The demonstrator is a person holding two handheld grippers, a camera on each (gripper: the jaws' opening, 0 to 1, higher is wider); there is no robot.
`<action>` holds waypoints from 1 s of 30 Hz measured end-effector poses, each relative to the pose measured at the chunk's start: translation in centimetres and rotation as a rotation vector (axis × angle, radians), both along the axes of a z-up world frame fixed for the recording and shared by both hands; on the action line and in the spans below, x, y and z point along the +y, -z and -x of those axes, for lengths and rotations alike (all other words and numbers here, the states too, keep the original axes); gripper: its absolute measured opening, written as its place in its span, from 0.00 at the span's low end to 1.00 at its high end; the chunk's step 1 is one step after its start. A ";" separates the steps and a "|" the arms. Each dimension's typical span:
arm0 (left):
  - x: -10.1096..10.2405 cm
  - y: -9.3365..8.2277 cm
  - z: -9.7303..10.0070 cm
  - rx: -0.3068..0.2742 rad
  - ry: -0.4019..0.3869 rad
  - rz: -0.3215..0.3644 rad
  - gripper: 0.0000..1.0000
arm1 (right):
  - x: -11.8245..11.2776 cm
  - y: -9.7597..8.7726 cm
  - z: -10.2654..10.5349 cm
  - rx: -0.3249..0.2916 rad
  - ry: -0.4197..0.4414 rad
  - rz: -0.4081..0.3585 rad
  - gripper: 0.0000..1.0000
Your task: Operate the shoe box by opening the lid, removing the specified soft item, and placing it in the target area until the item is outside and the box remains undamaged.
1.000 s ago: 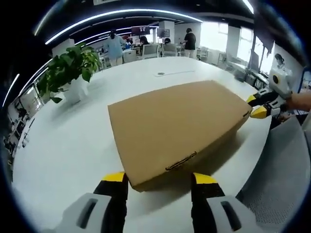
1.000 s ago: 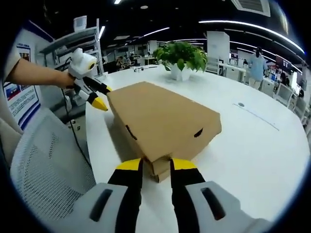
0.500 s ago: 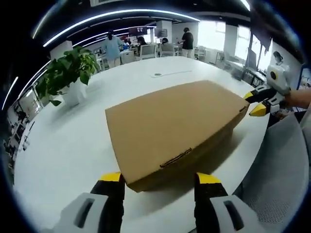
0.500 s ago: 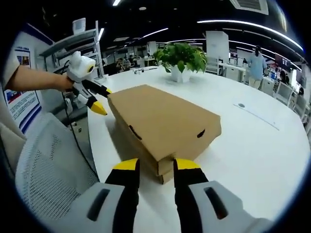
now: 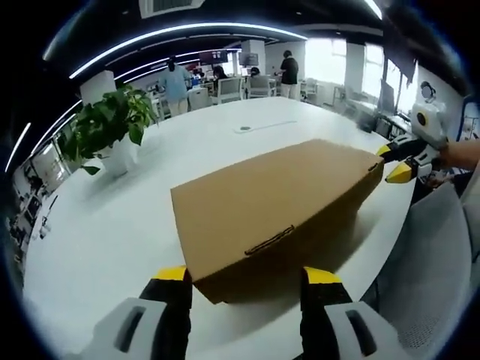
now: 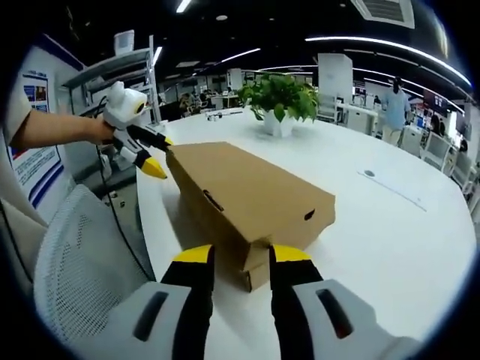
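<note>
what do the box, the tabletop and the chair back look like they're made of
Brown shoe box: plain matte cardboard, judging by folded edges and a punched slot. White round tabletop: smooth, faintly glossy, likely laminate. Grey chair back: woven mesh, its fine grid visible.

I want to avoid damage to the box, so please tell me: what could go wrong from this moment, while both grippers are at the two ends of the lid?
1. The lid is partly raised, and each open gripper sits at one corner: left gripper, right gripper. Uneven lifting may twist or crease the cardboard.
2. The shoe box lies near the table edge by the mesh chair. A pull toward the person may slide it off.
</note>
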State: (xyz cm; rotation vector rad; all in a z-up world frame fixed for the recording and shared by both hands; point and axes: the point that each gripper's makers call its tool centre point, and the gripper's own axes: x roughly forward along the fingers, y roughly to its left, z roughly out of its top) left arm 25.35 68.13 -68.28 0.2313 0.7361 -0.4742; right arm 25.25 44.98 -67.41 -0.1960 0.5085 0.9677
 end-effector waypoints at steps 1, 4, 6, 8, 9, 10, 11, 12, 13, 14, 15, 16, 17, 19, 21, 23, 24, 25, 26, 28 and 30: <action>0.0 -0.3 -0.1 -0.007 0.001 0.000 0.59 | 0.0 -0.2 0.0 -0.003 0.000 0.000 0.26; -0.1 -0.8 -0.2 -0.016 0.014 -0.003 0.60 | 0.0 -0.8 -0.2 -0.016 -0.005 0.001 0.26; -0.1 -1.2 -0.3 -0.026 0.024 -0.007 0.61 | 0.0 -1.2 -0.3 -0.026 -0.011 0.003 0.26; -0.1 -1.6 -0.5 -0.032 0.029 -0.012 0.61 | 0.0 -1.6 -0.4 -0.038 -0.018 0.008 0.26; -0.1 -1.8 -0.6 -0.036 0.031 -0.014 0.60 | 0.0 -1.8 -0.5 -0.042 -0.018 0.006 0.26; -0.1 -2.1 -0.7 -0.043 0.031 -0.017 0.60 | 0.0 -2.1 -0.6 -0.046 -0.017 0.001 0.26; -0.1 -2.4 -0.9 -0.049 0.030 -0.016 0.60 | 0.0 -2.4 -0.7 -0.049 -0.016 -0.003 0.26; -0.1 -2.7 -1.0 -0.054 0.027 -0.013 0.61 | 0.0 -2.7 -0.8 -0.054 -0.016 -0.009 0.26; -0.1 -3.1 -1.2 -0.064 0.020 -0.005 0.61 | 0.0 -3.0 -0.8 -0.059 -0.014 -0.014 0.27; -0.2 -3.5 -1.4 -0.073 0.016 0.004 0.62 | 0.0 -3.1 -0.9 -0.062 -0.013 -0.017 0.27; -0.3 -4.0 -1.7 -0.084 0.013 0.009 0.63 | 0.0 -3.5 -1.0 -0.068 -0.011 -0.022 0.28; -0.3 -4.3 -1.9 -0.091 0.012 0.009 0.63 | 0.0 -3.7 -1.1 -0.071 -0.009 -0.026 0.28; -0.3 -4.7 -2.2 -0.100 0.009 0.007 0.63 | 0.0 -4.2 -1.4 -0.078 -0.003 -0.036 0.28; -0.3 -5.2 -2.7 -0.115 0.004 0.010 0.63 | 0.0 -4.7 -1.7 -0.088 0.000 -0.042 0.28; -0.2 -5.5 -3.0 -0.122 0.001 0.013 0.62 | 0.1 -5.1 -2.0 -0.099 0.000 -0.045 0.28; -0.1 -5.8 -3.4 -0.131 -0.004 0.011 0.61 | 0.1 -5.4 -2.3 -0.107 -0.003 -0.043 0.28; 0.0 -6.0 -3.6 -0.135 -0.006 0.009 0.60 | 0.1 -5.5 -2.3 -0.109 -0.003 -0.043 0.28; 0.0 -6.2 -3.9 -0.145 -0.011 0.009 0.60 | 0.1 -5.7 -2.5 -0.115 -0.002 -0.046 0.28; 0.0 -6.4 -4.1 -0.146 -0.013 0.011 0.60 | 0.1 -5.9 -2.6 -0.120 -0.002 -0.048 0.28; 0.0 -6.6 -4.4 -0.154 -0.014 0.009 0.60 | 0.1 -6.2 -3.0 -0.126 0.000 -0.049 0.28; 0.1 -6.8 -4.7 -0.162 -0.017 0.008 0.60 | 0.0 -6.6 -3.4 -0.133 0.003 -0.051 0.28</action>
